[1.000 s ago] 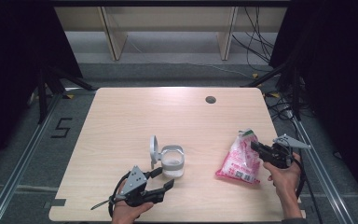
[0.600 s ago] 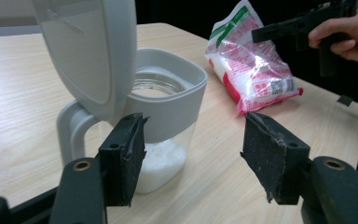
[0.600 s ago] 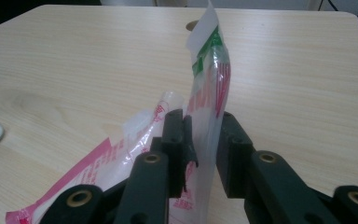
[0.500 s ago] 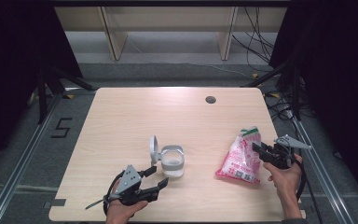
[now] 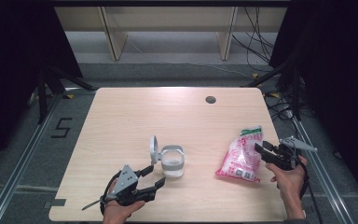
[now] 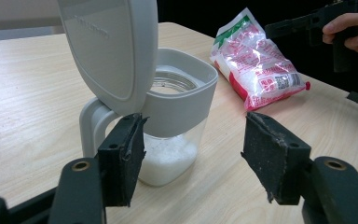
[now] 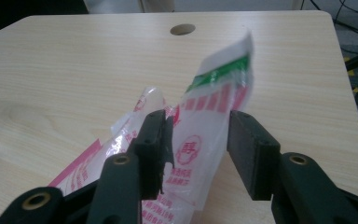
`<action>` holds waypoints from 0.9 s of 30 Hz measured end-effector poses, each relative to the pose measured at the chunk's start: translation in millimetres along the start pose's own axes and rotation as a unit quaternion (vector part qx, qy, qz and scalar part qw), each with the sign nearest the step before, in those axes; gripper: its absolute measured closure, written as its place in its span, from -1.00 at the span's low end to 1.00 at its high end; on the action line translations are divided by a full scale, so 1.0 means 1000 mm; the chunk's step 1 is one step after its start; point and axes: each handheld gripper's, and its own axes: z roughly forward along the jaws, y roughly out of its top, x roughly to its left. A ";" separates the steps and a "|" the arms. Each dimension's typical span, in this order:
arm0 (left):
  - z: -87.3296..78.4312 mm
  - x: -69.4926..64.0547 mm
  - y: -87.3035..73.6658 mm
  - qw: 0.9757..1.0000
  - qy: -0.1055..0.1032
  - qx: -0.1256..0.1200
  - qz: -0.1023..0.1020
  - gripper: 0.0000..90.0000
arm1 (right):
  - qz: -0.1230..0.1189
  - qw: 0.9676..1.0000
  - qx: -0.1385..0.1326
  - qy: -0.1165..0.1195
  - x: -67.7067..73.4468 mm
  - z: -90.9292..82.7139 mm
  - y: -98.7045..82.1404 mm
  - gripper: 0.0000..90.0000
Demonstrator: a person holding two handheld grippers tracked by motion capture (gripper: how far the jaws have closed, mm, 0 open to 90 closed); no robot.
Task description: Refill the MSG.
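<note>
A clear jar point(image 5: 172, 164) with a grey collar holds white granules, and its grey lid point(image 5: 154, 148) stands flipped up at its left. My left gripper point(image 5: 154, 176) is open just in front of the jar, which stands beyond its pads point(image 6: 121, 163), and the lid point(image 6: 112, 46) rises above them. A pink and white bag point(image 5: 242, 156) lies at the table's right. My right gripper point(image 5: 260, 151) is at the bag's right edge. Its jaws have just been opening, with the bag's upper part point(image 7: 209, 112) loose between them; the right pad point(image 7: 251, 154) stands clear of it.
A round hole point(image 5: 210, 99) sits in the tabletop near the back right. The wooden table point(image 5: 121, 116) has bare surface behind and left of the jar. Cables lie on the floor beyond the right edge. The right hand and its gripper point(image 6: 317, 21) appear far off in the left gripper view.
The right gripper's jaws have spread apart, and the bag's top has shifted a little to the right. The left gripper has drawn back slightly from the jar.
</note>
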 end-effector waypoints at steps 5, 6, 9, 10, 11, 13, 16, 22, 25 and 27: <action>-0.004 0.000 0.002 1.000 -0.007 -0.005 -0.001 -0.16 | 0.008 1.000 -0.009 0.006 0.000 -0.005 0.000 0.19; -0.004 0.001 0.002 1.000 -0.004 -0.005 -0.001 -0.16 | 0.034 0.999 -0.012 0.011 0.004 -0.007 0.000 0.18; -0.005 0.003 0.001 1.000 -0.005 -0.008 -0.001 -0.16 | 0.009 1.000 -0.023 0.007 0.002 -0.010 0.000 0.18; -0.006 0.004 0.002 1.000 0.000 -0.005 0.000 -0.16 | 0.005 1.000 -0.028 -0.001 0.002 -0.011 0.001 0.16; -0.006 0.004 0.002 1.000 0.001 -0.003 0.001 -0.16 | 0.003 1.000 -0.020 0.001 0.002 -0.013 0.002 0.16; -0.006 0.005 0.001 1.000 -0.004 -0.006 0.002 -0.16 | 0.003 1.000 -0.024 -0.002 0.003 -0.015 0.004 0.14; -0.005 0.006 0.001 1.000 -0.003 -0.007 0.001 -0.16 | 0.008 0.999 -0.033 0.006 0.008 -0.021 0.007 0.11; -0.009 0.007 0.002 1.000 0.001 0.000 0.004 -0.16 | -0.014 0.999 -0.029 0.033 0.022 -0.024 0.008 0.02; -0.009 0.009 0.002 1.000 0.001 -0.002 0.006 -0.17 | -0.024 0.998 -0.034 0.043 0.033 -0.021 0.006 0.01; -0.009 0.010 0.002 1.000 0.000 -0.005 0.006 -0.17 | -0.032 0.998 -0.024 0.049 0.043 -0.021 0.005 0.00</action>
